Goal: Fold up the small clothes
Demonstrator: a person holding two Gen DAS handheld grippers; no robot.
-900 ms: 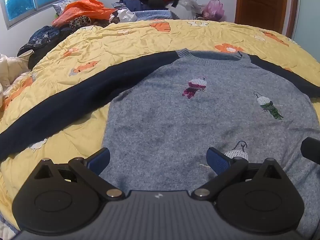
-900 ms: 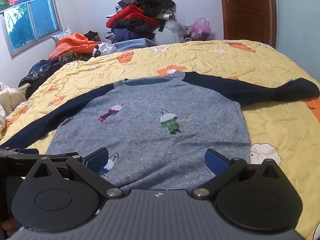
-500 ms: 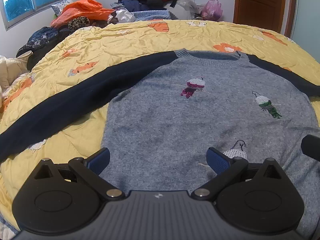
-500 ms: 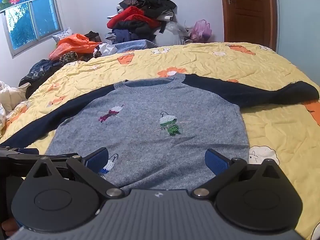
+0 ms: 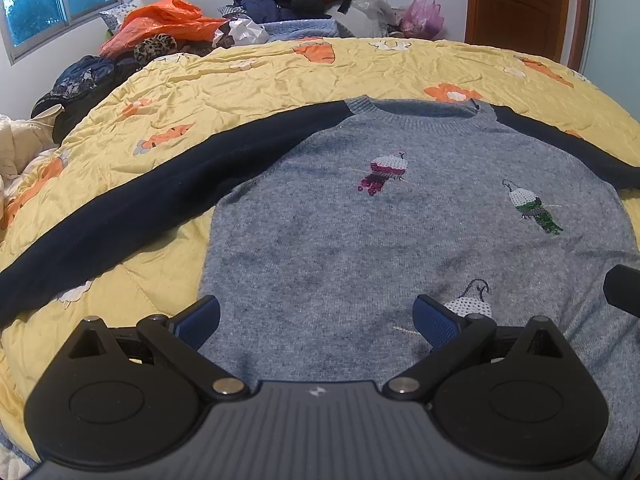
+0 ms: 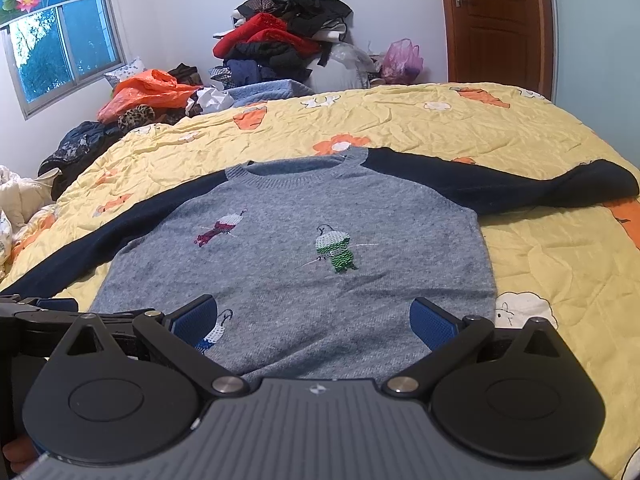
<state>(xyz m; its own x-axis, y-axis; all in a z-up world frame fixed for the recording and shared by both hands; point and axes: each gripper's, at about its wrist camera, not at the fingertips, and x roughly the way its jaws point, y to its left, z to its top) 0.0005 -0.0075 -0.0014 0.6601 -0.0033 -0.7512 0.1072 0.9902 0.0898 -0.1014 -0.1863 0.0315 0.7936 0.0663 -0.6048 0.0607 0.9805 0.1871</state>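
A small grey sweater (image 5: 360,240) with navy sleeves and embroidered birds lies flat, front up, on the yellow quilt (image 5: 240,80); it also shows in the right wrist view (image 6: 300,248). Both sleeves are spread out to the sides. My left gripper (image 5: 316,320) is open and empty over the sweater's lower left part near the hem. My right gripper (image 6: 314,320) is open and empty over the lower right part near the hem. The left gripper shows at the left edge of the right wrist view (image 6: 40,312).
A pile of clothes (image 6: 280,40) and an orange bag (image 6: 148,88) lie beyond the far edge of the bed. A window (image 6: 60,56) is at the left, a wooden door (image 6: 496,20) at the right. The quilt (image 6: 540,280) extends right of the sweater.
Both views have shifted slightly, the sweater sitting a little lower in frame. The sweater has not moved and both grippers stay open.
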